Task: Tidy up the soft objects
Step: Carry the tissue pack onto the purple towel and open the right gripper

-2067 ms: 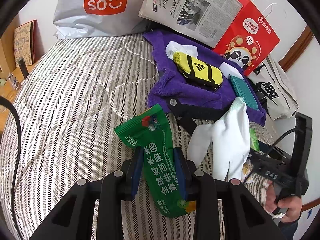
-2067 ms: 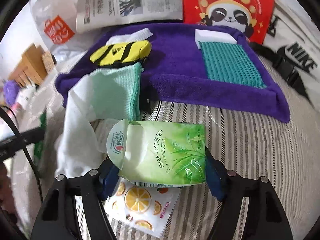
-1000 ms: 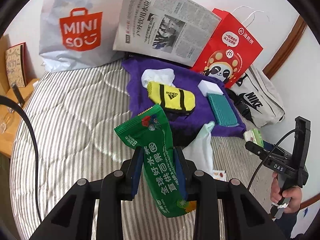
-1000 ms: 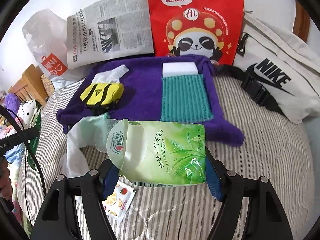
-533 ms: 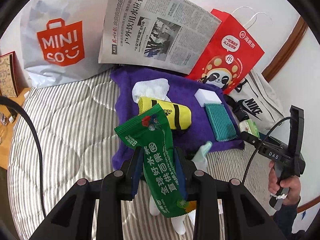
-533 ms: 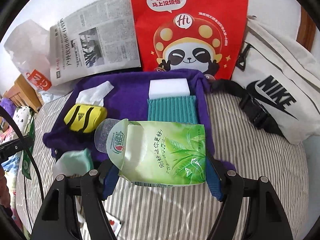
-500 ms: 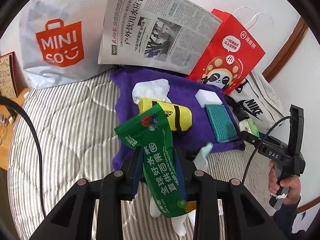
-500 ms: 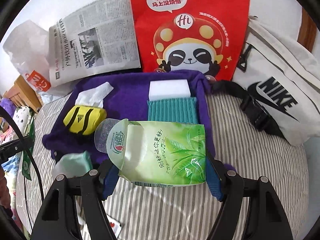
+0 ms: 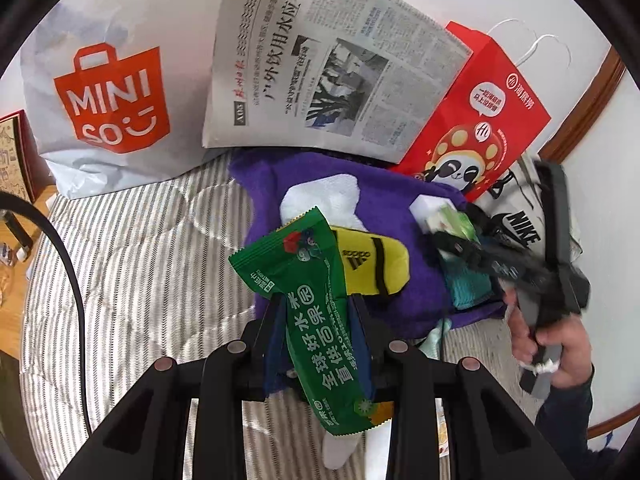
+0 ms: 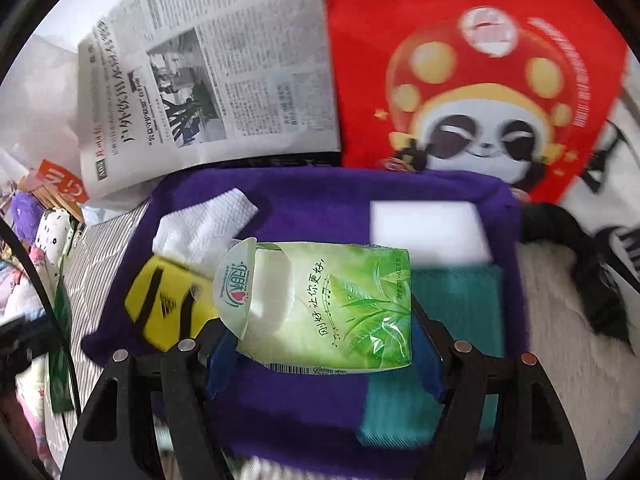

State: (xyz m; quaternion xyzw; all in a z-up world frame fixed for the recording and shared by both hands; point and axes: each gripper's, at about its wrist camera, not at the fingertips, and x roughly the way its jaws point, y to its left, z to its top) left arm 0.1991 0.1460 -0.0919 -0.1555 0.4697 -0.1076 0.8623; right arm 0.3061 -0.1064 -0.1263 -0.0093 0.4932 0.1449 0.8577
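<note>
Hovering now over the purple towel (image 10: pixel 304 412) rather than short of it as a second ago, the right gripper (image 10: pixel 320 344) clamps the pale green wipes pack (image 10: pixel 332 308), so a set-down beside the teal cloth (image 10: pixel 456 308) looks near. Only the left wrist view shows the left gripper (image 9: pixel 316 320) pinching the dark green snack packet (image 9: pixel 316 300) short of the towel's near edge, above the striped bed (image 9: pixel 140 280).

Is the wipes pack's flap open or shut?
Open: the wipes pack has its round flap peeled back, baring the white wipe beneath.
</note>
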